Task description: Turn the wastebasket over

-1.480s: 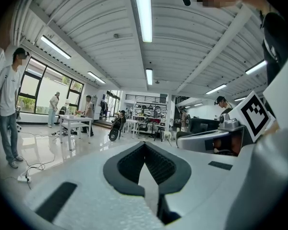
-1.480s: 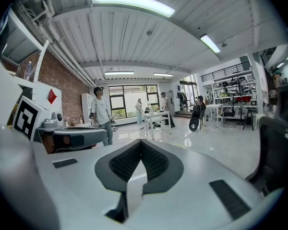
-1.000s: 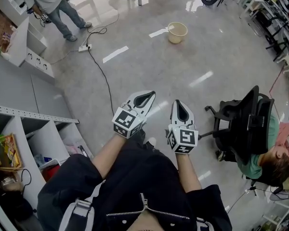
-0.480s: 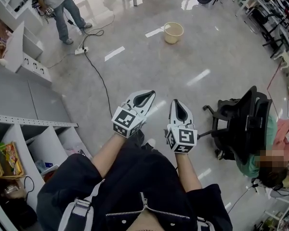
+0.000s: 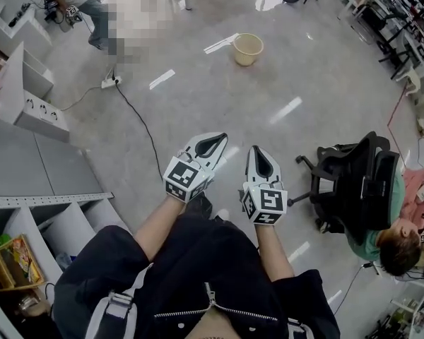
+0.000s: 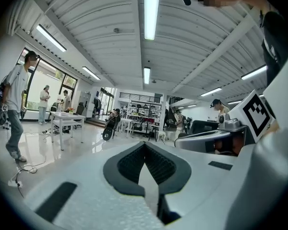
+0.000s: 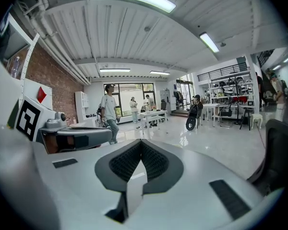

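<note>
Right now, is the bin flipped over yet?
Not yet. Done: nothing that shows; the wastebasket stands upright, open end up, on the floor far ahead. In hand: nothing; the left gripper and the right gripper are both shut and empty, held out in front of the person, well short of it. Left to do: get to the wastebasket, take hold of it and turn it over.

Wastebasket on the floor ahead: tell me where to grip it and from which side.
Grip the wastebasket at its near rim, coming down from above on the side facing you. It stands upright with its mouth open upward, so the thin wall there can likely be pinched. The round body looks too wide to span.
</note>
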`<state>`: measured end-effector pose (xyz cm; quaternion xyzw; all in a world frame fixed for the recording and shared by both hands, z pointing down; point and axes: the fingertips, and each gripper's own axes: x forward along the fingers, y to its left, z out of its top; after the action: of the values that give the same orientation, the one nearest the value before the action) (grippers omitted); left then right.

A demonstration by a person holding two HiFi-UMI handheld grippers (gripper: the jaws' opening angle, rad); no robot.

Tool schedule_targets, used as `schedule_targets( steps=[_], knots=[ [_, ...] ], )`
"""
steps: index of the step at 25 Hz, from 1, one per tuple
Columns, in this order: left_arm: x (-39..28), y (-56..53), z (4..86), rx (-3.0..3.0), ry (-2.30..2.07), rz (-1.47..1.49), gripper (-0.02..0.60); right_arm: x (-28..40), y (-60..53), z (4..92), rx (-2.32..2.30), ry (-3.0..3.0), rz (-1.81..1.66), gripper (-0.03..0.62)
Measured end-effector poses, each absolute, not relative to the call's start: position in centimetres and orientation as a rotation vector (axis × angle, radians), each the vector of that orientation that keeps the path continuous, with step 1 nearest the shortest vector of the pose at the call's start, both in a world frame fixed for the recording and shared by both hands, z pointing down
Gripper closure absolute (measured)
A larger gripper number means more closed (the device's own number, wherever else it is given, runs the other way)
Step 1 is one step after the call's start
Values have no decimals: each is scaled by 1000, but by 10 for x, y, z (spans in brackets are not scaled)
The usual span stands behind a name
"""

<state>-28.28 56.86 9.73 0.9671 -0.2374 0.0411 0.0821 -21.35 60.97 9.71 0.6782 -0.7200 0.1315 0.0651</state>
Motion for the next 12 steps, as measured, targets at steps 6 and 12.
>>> schedule_targets(
  steps=[6, 12],
  knots=[
    [-297, 533, 98, 2892, -679, 109, 577, -229, 576, 100, 2070, -2140, 391, 583],
    [-313, 513, 98, 2903, -647, 111, 577, -249, 553, 97, 2098, -2125, 378, 583]
  ],
)
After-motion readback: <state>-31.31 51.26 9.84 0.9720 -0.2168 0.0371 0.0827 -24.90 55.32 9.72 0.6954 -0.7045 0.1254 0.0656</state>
